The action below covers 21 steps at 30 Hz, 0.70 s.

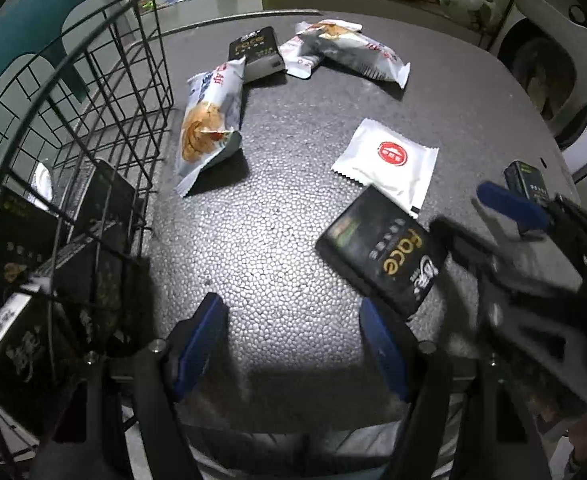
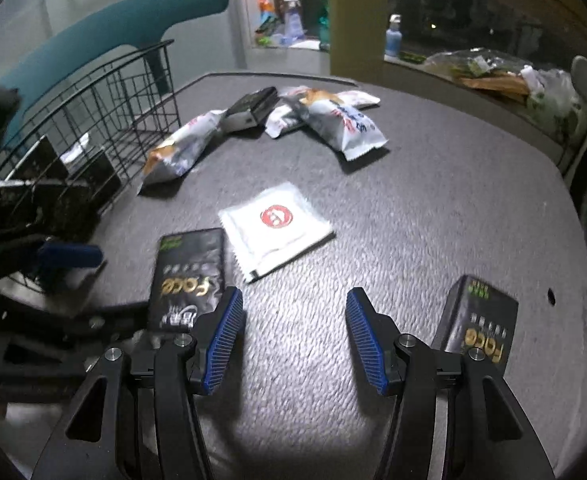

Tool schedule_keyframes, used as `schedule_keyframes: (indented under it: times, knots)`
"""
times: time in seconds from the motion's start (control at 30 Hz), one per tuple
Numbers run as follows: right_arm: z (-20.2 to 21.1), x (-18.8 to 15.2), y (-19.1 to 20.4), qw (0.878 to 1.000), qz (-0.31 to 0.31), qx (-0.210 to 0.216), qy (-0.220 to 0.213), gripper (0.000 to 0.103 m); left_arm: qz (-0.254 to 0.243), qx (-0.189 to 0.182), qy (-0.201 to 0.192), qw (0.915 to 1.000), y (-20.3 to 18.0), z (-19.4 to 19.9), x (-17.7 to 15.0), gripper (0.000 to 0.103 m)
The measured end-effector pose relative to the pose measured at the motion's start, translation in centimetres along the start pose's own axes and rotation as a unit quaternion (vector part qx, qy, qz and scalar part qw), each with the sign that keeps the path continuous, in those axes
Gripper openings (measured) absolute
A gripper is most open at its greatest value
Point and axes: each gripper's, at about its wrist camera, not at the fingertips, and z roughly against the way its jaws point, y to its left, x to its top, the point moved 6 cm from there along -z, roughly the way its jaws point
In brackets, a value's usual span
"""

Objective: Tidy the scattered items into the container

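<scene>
A black wire basket [image 1: 93, 128] stands at the table's left and holds several black packs; it also shows in the right wrist view [image 2: 105, 128]. My left gripper [image 1: 293, 344] is open and empty over bare table beside the basket. My right gripper [image 2: 293, 332] is open and empty, between a black "face" pack [image 2: 189, 276] on its left and another black pack [image 2: 481, 320] on its right. The near pack [image 1: 381, 252] lies by a white sachet [image 1: 389, 160], which also shows in the right wrist view [image 2: 277, 228]. Snack bags [image 1: 209, 120] [image 1: 353, 52] and a third black pack [image 1: 257, 52] lie farther back.
The grey round table [image 1: 277, 208] ends close behind the far snacks. A teal chair [image 2: 105, 32] stands behind the basket. A shelf with bottles and bags [image 2: 493, 72] runs along the back. A white appliance [image 1: 549, 60] is at the right.
</scene>
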Motion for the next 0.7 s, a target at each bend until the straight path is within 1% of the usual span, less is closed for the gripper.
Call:
schedule_keyframes:
  times: [0.07,0.13,0.2,0.27,0.37,0.4,0.43,0.47,0.53,0.67,0.7]
  knots:
    - [0.1,-0.5,0.2,1.000,0.002,0.005,0.004,0.054,-0.001,0.000,0.004,1.0000,0.1,-0.4,0.1,0.075]
    - [0.4,-0.9,0.3,1.000,0.007,-0.004,0.007,0.054,-0.001,0.000,0.001,1.0000,0.1,-0.5,0.4,0.075]
    - [1.3,-0.9,0.2,1.000,0.007,-0.016,0.000,0.054,0.001,-0.002,0.004,1.0000,0.2,-0.5,0.5,0.075]
    - [2.8,-0.7,-0.5,0.999,-0.013,-0.034,-0.017,0.054,0.000,-0.013,0.004,0.9999,0.1,-0.2,0.5,0.075]
    - [5.2,0.0,-3.1,0.994,-0.073,-0.072,-0.048,0.056,0.009,-0.030,0.001,0.9995,-0.2,0.6,0.2,0.075]
    - [5.5,0.0,-4.0,0.991,-0.087,-0.084,-0.047,0.058,0.011,-0.035,0.000,0.9993,-0.3,0.9,0.2,0.075]
    - [5.5,-0.1,-5.1,0.988,-0.108,-0.104,-0.039,0.064,0.011,-0.041,-0.002,0.9991,-0.4,1.1,0.2,0.075]
    - [5.4,-0.3,-6.1,0.985,-0.125,-0.117,-0.033,0.067,0.014,-0.047,-0.006,0.9988,-0.7,1.5,0.5,0.075]
    - [5.1,-0.7,-7.5,0.980,-0.151,-0.130,-0.024,0.067,0.022,-0.055,-0.012,0.9982,-1.1,1.9,0.9,0.075]
    - [3.8,-1.7,-8.9,0.975,-0.178,-0.130,-0.004,0.067,0.033,-0.070,-0.019,0.9968,-2.7,2.4,2.1,0.075]
    - [3.4,-1.8,-9.2,0.975,-0.181,-0.131,0.000,0.067,0.034,-0.073,-0.015,0.9966,-3.2,2.1,2.4,0.075]
